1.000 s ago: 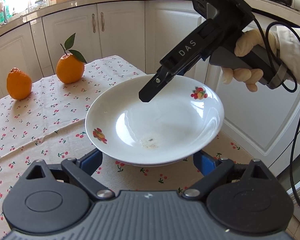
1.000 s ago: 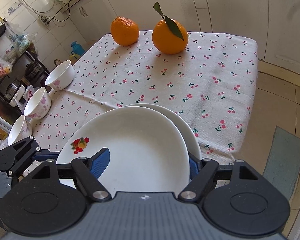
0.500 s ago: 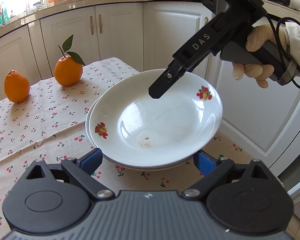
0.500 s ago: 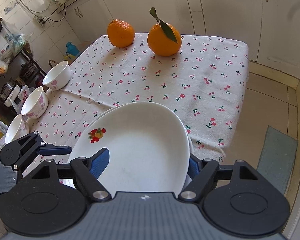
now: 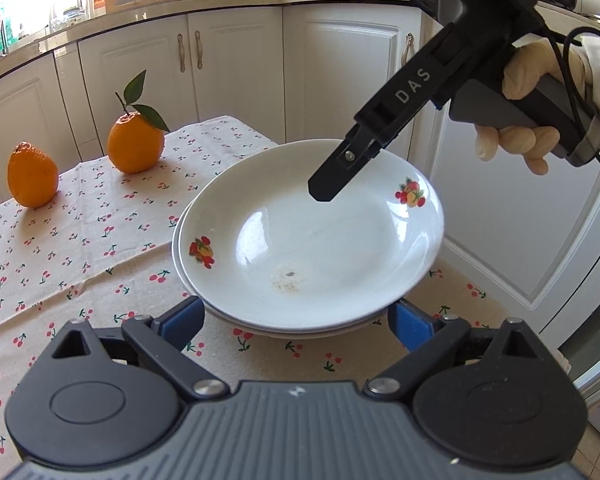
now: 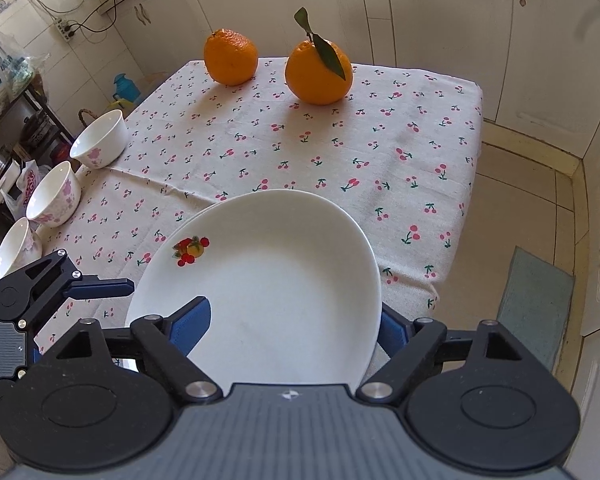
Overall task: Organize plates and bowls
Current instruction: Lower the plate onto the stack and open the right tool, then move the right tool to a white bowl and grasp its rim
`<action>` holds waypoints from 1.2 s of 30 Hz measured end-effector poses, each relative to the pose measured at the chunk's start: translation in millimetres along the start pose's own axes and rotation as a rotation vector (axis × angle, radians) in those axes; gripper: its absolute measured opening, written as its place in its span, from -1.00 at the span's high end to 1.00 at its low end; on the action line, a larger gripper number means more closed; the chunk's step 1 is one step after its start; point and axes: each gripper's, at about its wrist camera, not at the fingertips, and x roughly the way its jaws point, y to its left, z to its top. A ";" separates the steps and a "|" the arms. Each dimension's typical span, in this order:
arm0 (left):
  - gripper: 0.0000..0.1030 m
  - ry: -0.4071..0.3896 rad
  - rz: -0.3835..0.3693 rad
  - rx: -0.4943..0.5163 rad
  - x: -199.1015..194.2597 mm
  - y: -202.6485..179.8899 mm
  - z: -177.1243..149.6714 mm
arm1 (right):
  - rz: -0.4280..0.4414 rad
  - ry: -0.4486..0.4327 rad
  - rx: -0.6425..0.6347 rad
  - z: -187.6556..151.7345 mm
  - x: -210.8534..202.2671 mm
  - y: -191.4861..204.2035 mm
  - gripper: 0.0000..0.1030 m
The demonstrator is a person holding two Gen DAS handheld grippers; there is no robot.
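A white deep plate with red fruit prints lies on a second white plate at the table's near corner; only the lower plate's rim shows. The top plate also shows in the right wrist view. My right gripper is open, one blue finger over the plate and one beside its rim; in the left wrist view its black finger hangs above the plate. My left gripper is open, its blue fingertips either side of the stack's near rim. Three white floral bowls stand along the table's left edge.
Two oranges sit at the far end of the cherry-print tablecloth. White kitchen cabinets stand behind. The floor with a green mat lies to the right of the table.
The plate came down onto the second plate and the two now sit nested. The right gripper rose a little above the plate.
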 end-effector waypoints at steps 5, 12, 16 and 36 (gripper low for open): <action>-0.90 -0.003 0.006 0.010 -1.2 -0.6 -1.4 | -0.038 0.018 -0.004 -4.1 1.6 2.9 -0.79; -0.90 -0.021 0.001 0.029 -9.5 0.4 -4.8 | -0.078 -0.018 -0.033 -10.8 -7.2 18.1 -0.96; -0.92 -0.047 -0.011 0.035 -22.4 2.6 -5.8 | -0.121 -0.078 -0.062 -15.9 -20.0 41.7 -1.00; -0.98 -0.113 0.119 -0.049 -122.7 56.1 -43.7 | -0.243 -0.346 -0.092 -42.0 -28.4 173.6 -1.00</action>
